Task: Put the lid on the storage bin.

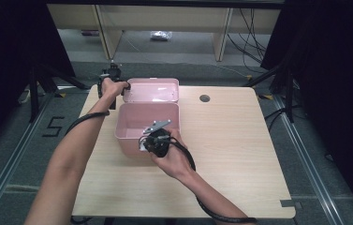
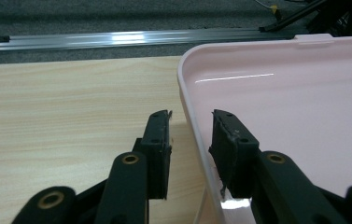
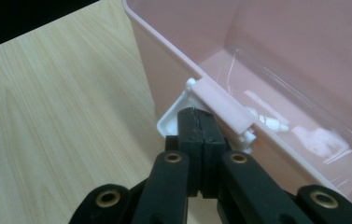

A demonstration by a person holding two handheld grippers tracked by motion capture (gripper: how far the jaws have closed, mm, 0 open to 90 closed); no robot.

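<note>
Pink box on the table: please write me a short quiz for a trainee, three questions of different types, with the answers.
1. True or false: the lid of the pink box is closed.
2. What lies between the jaws of the left gripper? A) the lid's rim B) a spoon C) a cable
3. Where are the tips of the right gripper, and how do its jaws stand?

Key
1. False: the lid lies open behind the box.
2. A; the pads stand apart on either side of the rim.
3. At the white latch on the box's front wall; the jaws are shut together.
</note>
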